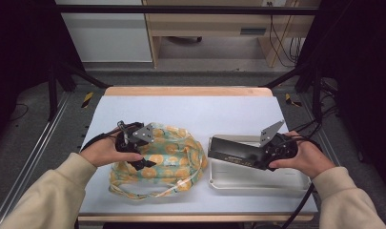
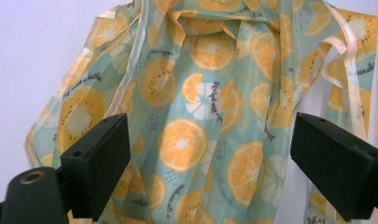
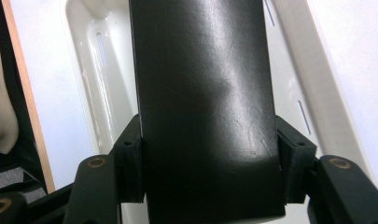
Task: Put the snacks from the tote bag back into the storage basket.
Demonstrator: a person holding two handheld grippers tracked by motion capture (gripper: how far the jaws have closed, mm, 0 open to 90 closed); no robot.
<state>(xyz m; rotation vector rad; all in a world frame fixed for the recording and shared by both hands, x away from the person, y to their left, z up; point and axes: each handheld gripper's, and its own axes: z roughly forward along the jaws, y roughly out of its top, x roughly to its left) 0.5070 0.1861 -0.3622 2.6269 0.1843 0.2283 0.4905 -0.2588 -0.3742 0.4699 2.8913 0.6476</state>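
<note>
While the left tongs (image 1: pixel 142 153) hang over the crumpled orange-slice print cloth (image 1: pixel 174 155), their jaws stand spread wide with the fabric between them but not pressed, so they grip nothing; the cloth (image 2: pixel 196 116) lies heaped on the bench (image 1: pixel 195 112), on its left half. It looks thin, soft and light, likely to slump and slide through a loose pinch, and its pale ribbon trim (image 2: pixel 350 74) could snag or trail; a gathered fold near the middle of the heap seems the safer place to take it, not a single loose edge. Whether it is a bag, an apron or plain fabric is hard to make out from the folds

The right tongs (image 3: pixel 206 154) are clamped across a flat black glossy bar (image 3: pixel 203 84), held level just above the white tray (image 1: pixel 295 180) on the right half of the bench. That bar (image 1: pixel 233 151) looks rigid and smooth, so it may slip if the squeeze eases; gripped across its width near one end, it will lever downward. Its underside and near end are hidden by the hand (image 1: pixel 302 157), and small lettering on its side is too small to read
</note>
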